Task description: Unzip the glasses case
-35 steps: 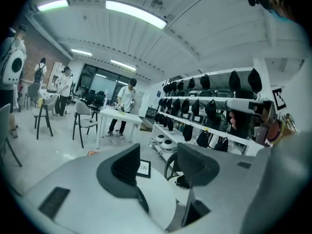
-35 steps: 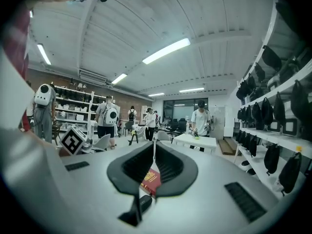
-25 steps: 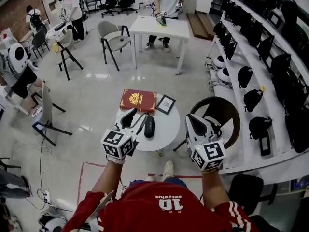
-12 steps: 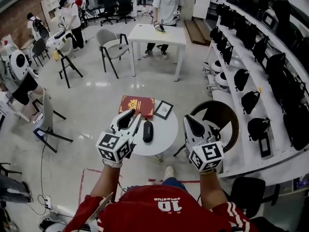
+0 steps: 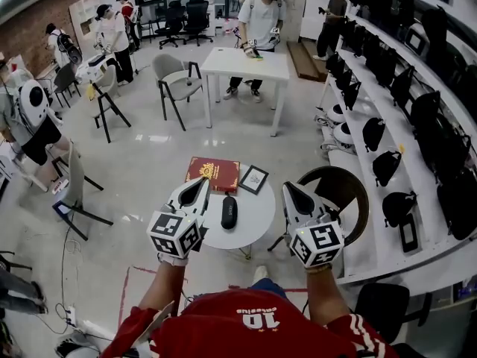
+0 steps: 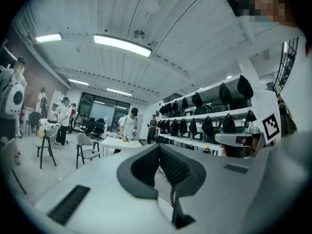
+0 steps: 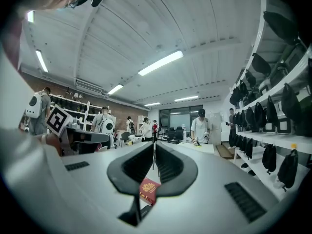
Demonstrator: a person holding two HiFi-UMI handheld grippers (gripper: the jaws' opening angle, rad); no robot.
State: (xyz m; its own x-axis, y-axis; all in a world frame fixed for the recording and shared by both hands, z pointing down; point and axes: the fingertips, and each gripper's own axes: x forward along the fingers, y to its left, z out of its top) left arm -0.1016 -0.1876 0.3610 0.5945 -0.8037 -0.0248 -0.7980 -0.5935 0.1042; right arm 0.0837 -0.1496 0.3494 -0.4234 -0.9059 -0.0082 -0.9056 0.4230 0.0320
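The black glasses case (image 5: 229, 212) lies zipped shut on the small round white table (image 5: 261, 203), seen in the head view. My left gripper (image 5: 203, 183) hovers just left of the case and above the table, jaws shut with nothing between them (image 6: 158, 148). My right gripper (image 5: 287, 188) hangs over the table's right edge, also shut and empty (image 7: 153, 152). Neither gripper touches the case. Both point level, out into the room. The case does not show in either gripper view.
A red book (image 5: 213, 173) (image 7: 148, 190) and a small framed picture (image 5: 253, 179) lie at the table's far side. A round brown chair (image 5: 341, 187) stands close on the right. Shelves of black bags (image 5: 387, 110) line the right wall. People stand by a white table (image 5: 246, 60) farther off.
My left gripper's jaws have gone from open to shut, and the gripper has lifted a little beside the case. My right gripper has stayed put. The case has not moved.
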